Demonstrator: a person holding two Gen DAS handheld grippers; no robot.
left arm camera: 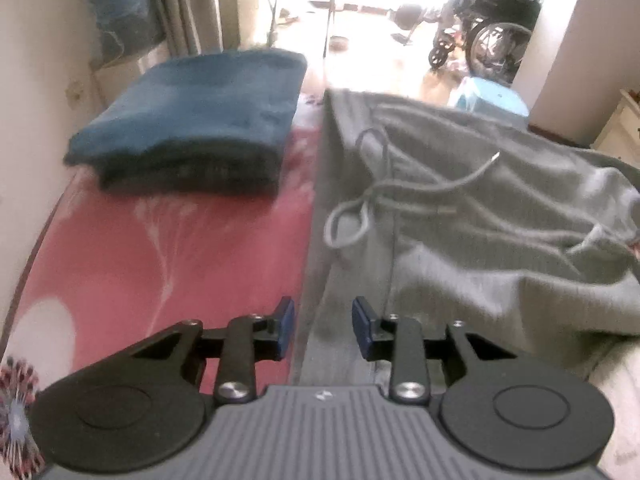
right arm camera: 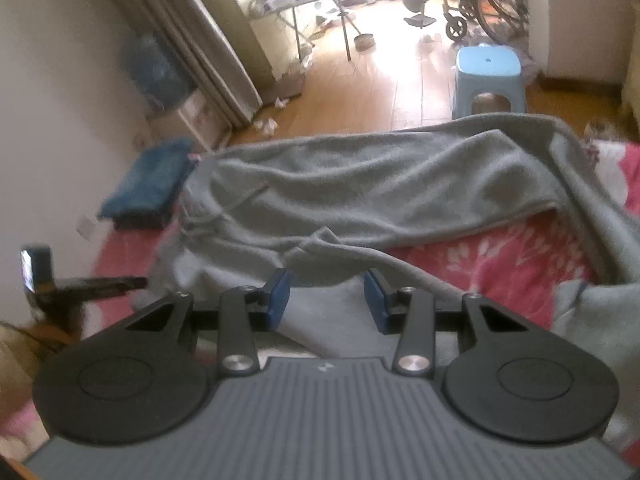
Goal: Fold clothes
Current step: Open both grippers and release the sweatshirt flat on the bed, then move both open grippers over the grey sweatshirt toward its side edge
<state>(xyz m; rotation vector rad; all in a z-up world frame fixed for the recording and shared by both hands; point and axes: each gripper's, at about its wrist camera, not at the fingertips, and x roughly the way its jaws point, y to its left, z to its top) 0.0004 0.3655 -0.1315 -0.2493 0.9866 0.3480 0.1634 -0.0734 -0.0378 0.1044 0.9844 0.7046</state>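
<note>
Covering a red bedspread (left arm camera: 160,240), grey sweatpants (left arm camera: 460,240) lie beside wooden flooring (right arm camera: 360,92); both grippers' fingers (left arm camera: 286,328) released.

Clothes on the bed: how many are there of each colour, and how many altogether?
Grey: 1, the sweatpants with a drawstring, spread out unfolded.
Dark blue: 1, the folded garment lying beside them on the red bedsheet.
Total: 2

Both the left gripper (left arm camera: 323,330) and the right gripper (right arm camera: 327,296) share a ribbed grey housing with a small pale mark, two round black discs, black linkage arms with silver screws, and blue pads (left arm camera: 286,328).
</note>
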